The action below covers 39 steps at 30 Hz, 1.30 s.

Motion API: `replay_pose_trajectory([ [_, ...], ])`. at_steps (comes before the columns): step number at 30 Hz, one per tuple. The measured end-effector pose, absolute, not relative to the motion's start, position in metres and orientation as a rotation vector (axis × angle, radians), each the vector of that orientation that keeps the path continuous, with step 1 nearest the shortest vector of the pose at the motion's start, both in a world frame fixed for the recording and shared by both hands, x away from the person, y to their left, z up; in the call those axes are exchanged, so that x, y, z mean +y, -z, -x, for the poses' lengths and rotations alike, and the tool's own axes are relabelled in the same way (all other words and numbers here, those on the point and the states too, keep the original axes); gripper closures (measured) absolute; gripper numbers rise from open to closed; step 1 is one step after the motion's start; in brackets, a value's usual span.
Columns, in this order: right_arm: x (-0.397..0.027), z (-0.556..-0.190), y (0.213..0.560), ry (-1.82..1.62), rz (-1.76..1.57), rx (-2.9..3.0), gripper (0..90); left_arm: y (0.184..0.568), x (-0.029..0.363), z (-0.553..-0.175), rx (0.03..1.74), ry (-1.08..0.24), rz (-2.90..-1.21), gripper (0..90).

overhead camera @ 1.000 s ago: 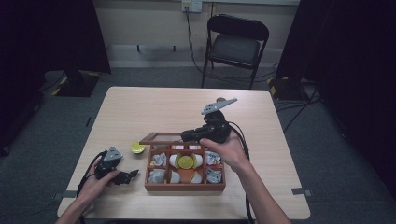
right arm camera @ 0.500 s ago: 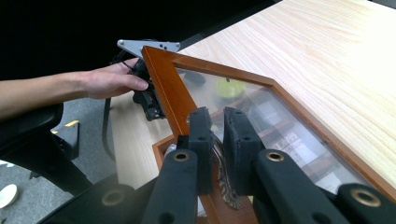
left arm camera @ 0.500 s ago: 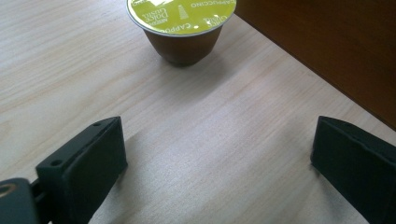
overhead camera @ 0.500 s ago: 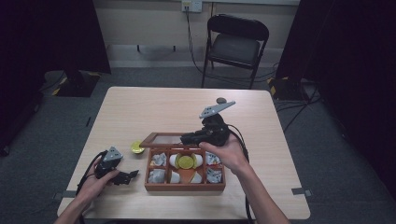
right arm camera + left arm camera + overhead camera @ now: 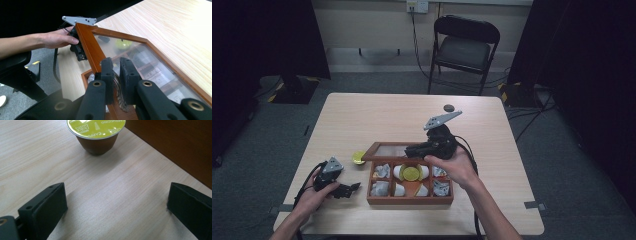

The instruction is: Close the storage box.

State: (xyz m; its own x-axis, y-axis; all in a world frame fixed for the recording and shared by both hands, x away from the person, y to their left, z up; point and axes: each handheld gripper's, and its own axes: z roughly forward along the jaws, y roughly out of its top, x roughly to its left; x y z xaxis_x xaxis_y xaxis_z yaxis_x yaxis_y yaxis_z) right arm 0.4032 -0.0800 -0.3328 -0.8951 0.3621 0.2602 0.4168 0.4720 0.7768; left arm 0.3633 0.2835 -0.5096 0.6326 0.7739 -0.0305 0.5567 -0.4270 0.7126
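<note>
A wooden box [image 5: 410, 199] with compartments sits on the table [image 5: 377, 117], its glass-paned lid [image 5: 388, 150] raised at the box's far edge. The right gripper [image 5: 412, 149] is at that lid — in the right gripper view its two black jaws are pressed close on a small ornate metal latch [image 5: 117, 87] at the lid's front frame, pinching it, with the wooden frame [image 5: 87, 45] slanting up and away from the jaws. Inside the box lie grey wrapped pieces [image 5: 382, 171] and a capsule with a yellow-green top [image 5: 410, 173] in the middle compartment of the far row. Left of the box, the left gripper [image 5: 353, 187] rests low on the table with its jaws spread wide and nothing between them; in the left gripper view a brown coffee capsule [image 5: 96, 132] with a yellow-green foil top stands ahead of the jaws, just beside the box's dark wall [image 5: 175, 145] — apart from both pads. A small dark disc [image 5: 448, 107] lies well beyond the box.
</note>
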Motion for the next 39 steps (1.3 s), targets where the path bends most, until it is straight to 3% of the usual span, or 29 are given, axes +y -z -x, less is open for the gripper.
replay_pose_trajectory([
  [39, -0.076, -0.375, 0.364, 1.331, 0.582, -2.742, 81.8, 0.510, 0.284, -0.363, 1.032, -0.394, -2.148, 2.1],
])
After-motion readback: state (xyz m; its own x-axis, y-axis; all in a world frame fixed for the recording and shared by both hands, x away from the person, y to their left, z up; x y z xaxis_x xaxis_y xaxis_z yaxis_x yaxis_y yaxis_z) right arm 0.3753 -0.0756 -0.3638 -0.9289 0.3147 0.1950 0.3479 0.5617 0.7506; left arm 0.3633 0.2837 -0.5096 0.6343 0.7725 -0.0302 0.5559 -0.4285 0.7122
